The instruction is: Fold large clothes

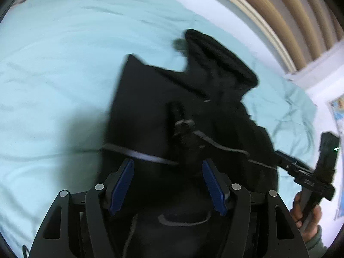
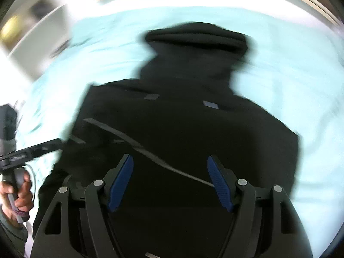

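Note:
A large black garment [image 1: 172, 90] lies spread on a light teal bed sheet [image 1: 53, 64]. Its narrower thick end [image 1: 219, 60] points away from me, and grey cords [image 1: 139, 155] cross it. My left gripper [image 1: 167, 161] hovers just above the garment's near part, open, with nothing between its blue pads [image 1: 123, 185]. At the garment's right edge a hand [image 1: 305, 210] holds my right gripper [image 1: 288, 163]. The blurred right wrist view shows the same garment [image 2: 182, 118] under my right gripper [image 2: 169, 157], open and empty. My left gripper [image 2: 47, 145] reaches in from the left.
A slatted wooden headboard [image 1: 290, 10] and a white bed frame [image 1: 318, 73] run along the far right. A coloured picture [image 1: 339, 111] sits at the right edge. White furniture [image 2: 43, 32] stands at the upper left of the right wrist view. Bare sheet lies left of the garment.

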Action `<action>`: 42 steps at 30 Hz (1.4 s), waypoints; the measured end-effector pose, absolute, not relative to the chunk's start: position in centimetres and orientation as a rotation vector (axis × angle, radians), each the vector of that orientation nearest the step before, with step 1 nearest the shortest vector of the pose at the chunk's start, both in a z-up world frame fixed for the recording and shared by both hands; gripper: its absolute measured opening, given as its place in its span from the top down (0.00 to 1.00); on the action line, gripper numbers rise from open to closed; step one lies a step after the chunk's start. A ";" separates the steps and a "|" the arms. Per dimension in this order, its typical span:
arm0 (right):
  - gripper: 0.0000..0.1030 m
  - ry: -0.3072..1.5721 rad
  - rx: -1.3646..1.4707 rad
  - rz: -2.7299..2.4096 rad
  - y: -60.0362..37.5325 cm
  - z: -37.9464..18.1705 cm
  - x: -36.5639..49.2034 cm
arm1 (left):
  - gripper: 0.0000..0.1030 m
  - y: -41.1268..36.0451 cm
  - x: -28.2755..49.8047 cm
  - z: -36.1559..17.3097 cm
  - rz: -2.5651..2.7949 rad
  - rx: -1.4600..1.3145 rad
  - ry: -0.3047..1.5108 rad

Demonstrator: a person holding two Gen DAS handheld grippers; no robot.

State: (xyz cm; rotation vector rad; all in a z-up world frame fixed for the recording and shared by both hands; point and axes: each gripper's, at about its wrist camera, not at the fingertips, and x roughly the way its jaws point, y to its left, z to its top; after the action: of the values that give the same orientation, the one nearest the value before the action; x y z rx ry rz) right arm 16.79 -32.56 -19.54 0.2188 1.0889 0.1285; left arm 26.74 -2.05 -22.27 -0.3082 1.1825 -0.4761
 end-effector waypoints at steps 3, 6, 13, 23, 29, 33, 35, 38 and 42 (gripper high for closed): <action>0.29 1.108 0.321 0.026 -37.4 -20.4 14.9 | 0.34 -4.4 28.4 -23.2 -0.500 -0.281 1.204; 0.29 1.112 0.348 -0.042 -40.0 -20.5 14.0 | 0.35 -6.1 29.6 -24.7 -0.486 -0.255 1.229; 0.29 1.112 0.343 -0.101 -42.0 -21.0 13.2 | 0.84 -6.8 29.9 -21.8 -0.551 -0.274 1.125; 0.28 1.218 0.274 -0.115 -39.8 -25.6 16.1 | 0.82 -0.9 30.8 -26.7 -0.467 -0.322 1.300; 0.24 1.286 0.162 -0.173 -38.9 -28.9 17.6 | 0.80 -1.0 30.4 -28.5 -0.446 -0.358 1.307; 0.23 1.301 0.212 -0.168 -39.8 -28.6 17.9 | 0.72 -1.6 29.5 -25.6 -0.437 -0.244 1.250; 0.23 1.271 0.237 -0.160 -40.0 -27.0 17.4 | 0.67 -2.0 28.7 -22.8 -0.414 -0.142 1.177; 0.23 1.159 0.279 -0.098 -39.8 -23.2 16.1 | 0.54 -1.7 28.1 -18.9 -0.417 -0.128 1.069; 0.23 1.083 0.217 -0.030 -37.5 -19.9 15.5 | 0.49 -3.0 27.8 -16.4 -0.544 -0.202 0.996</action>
State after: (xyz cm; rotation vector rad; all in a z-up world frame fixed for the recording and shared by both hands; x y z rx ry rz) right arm 15.46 -37.45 -19.89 0.2171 1.0831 -0.0300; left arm 27.79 -2.98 -16.38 -0.2017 0.9963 -0.5436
